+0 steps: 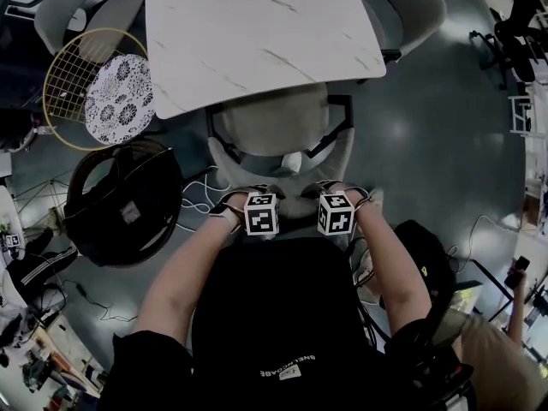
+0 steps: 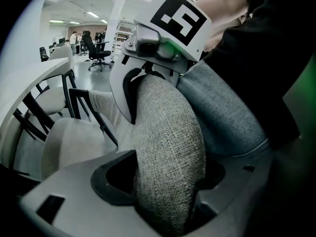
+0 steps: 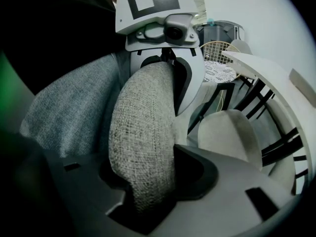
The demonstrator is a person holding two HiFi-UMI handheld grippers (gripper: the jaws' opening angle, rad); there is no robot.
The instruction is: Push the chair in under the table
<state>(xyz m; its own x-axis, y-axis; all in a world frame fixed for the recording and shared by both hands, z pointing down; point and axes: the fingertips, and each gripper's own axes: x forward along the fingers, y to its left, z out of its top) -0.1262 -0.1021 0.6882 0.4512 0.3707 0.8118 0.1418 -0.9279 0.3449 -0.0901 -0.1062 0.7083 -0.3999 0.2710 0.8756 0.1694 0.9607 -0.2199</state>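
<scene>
Left gripper (image 2: 165,196): clamped on the padded top of the backrest (image 2: 168,132) — the grey weave filled the gap between its jaws.
Right gripper (image 3: 148,181): likewise clenched on that same padded edge, just beside the left one.
Chair (image 1: 274,131): stood directly ahead of the person, facing the table (image 1: 257,32); only the front of its seat had reached the table's edge.
Progress: the grasp was made and the push looked partway — most of the seat and the whole back stood clear of the tabletop, so the main shove remained.
Look: pale grey coarse-woven upholstery, a thick rounded back, a black frame with slanted arm struts.
Table: white marbled top.
Surroundings: a wire-backed seat (image 1: 73,84) with a patterned cushion (image 1: 120,101) stood at the left, and a black bag (image 1: 128,204) lay on the floor near it.
</scene>
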